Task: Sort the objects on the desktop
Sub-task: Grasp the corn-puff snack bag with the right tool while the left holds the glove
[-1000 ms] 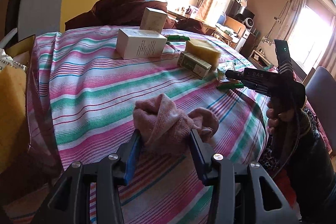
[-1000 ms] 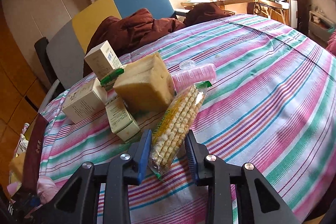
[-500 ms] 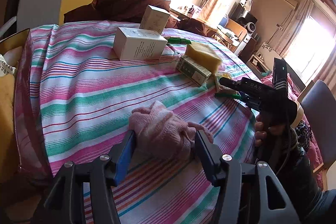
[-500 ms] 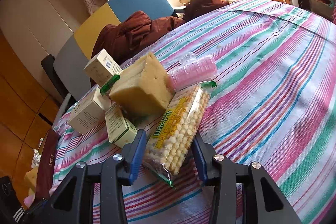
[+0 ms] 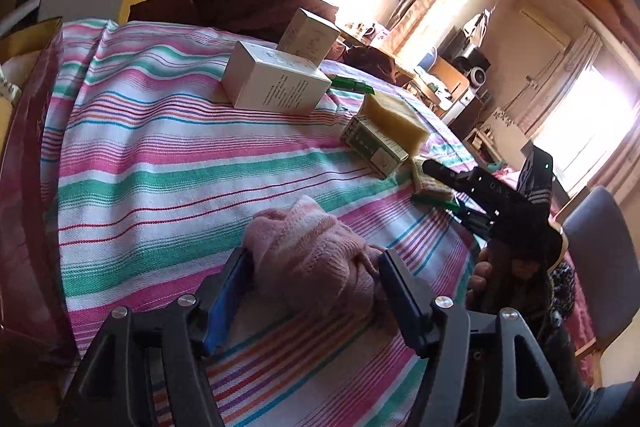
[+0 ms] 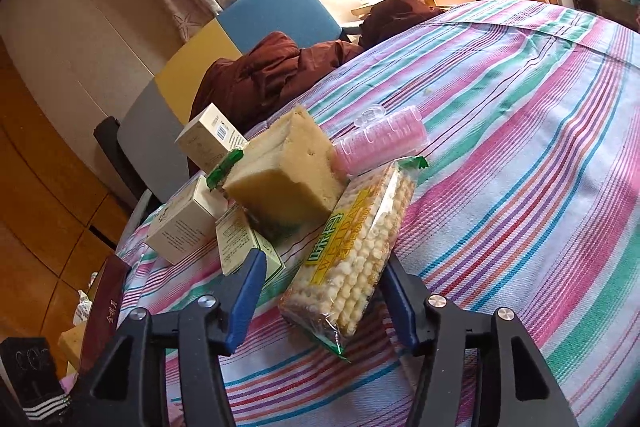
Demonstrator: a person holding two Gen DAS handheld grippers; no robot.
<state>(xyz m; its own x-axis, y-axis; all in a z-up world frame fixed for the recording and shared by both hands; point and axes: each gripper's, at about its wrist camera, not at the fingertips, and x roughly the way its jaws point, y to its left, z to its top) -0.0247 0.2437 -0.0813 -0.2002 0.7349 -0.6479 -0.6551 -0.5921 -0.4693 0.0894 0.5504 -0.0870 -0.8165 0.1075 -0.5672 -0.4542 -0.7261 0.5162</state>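
A pink knitted glove [image 5: 308, 251] lies crumpled on the striped tablecloth [image 5: 160, 179] near the table's front edge. My left gripper [image 5: 314, 267] stands open around it, one blue-padded finger on each side. In the right wrist view a clear packet of corn snacks [image 6: 356, 251] rests on the cloth, leaning against a yellow sponge block [image 6: 288, 183]. My right gripper [image 6: 324, 279] is open, its fingers apart on either side of the packet's near end. The right gripper [image 5: 452, 187] also shows in the left wrist view, held by a hand beside the sponge [image 5: 396, 119].
Grouped near the sponge are a white box [image 5: 276, 83], a taller cream box [image 5: 312, 35], a green-and-white carton [image 5: 374, 147] and a pink ribbed roller [image 6: 380, 143]. Brown clothing [image 6: 272, 75] lies heaped at the far edge by a chair. A dark red book [image 6: 106, 311] stands at the left.
Both grippers have opened. The left fingers spread off the pink glove, which now lies lower on the cloth. The right fingers spread away from the snack packet.
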